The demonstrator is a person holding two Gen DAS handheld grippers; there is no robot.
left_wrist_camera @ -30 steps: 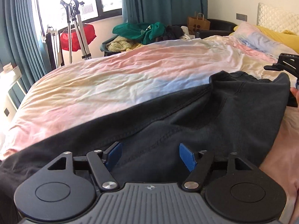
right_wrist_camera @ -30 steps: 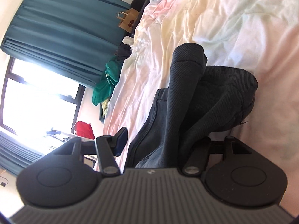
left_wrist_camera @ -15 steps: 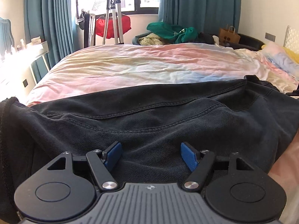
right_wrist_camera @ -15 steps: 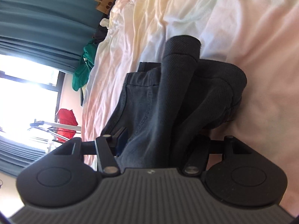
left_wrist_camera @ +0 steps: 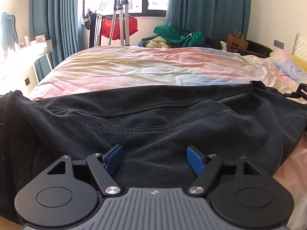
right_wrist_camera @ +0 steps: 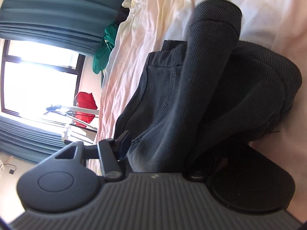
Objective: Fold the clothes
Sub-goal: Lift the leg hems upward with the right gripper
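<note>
A dark grey pair of trousers (left_wrist_camera: 153, 122) lies stretched across the near edge of the bed. My left gripper (left_wrist_camera: 154, 158) is open, its blue pads (left_wrist_camera: 113, 156) resting just above the cloth near its lower hem. In the right wrist view the camera is rolled sideways, and the bunched end of the trousers (right_wrist_camera: 220, 88) fills the space between the fingers of my right gripper (right_wrist_camera: 161, 149). Its left finger (right_wrist_camera: 122, 140) shows, the other is hidden under the cloth. A bit of the right gripper (left_wrist_camera: 299, 93) shows at the right edge of the left wrist view.
The bed has a rumpled pastel sheet (left_wrist_camera: 153, 67) with pillows (left_wrist_camera: 287, 65) at the right. Beyond it are a chair heaped with green clothes (left_wrist_camera: 178, 36), a paper bag (left_wrist_camera: 237, 42), a tripod (left_wrist_camera: 120, 15) by the window and a white desk (left_wrist_camera: 25, 51) at the left.
The left gripper has swung to face the window squarely, and the trousers now lie wider and flatter. The right gripper has drawn in closer to the bunched end of the cloth.
</note>
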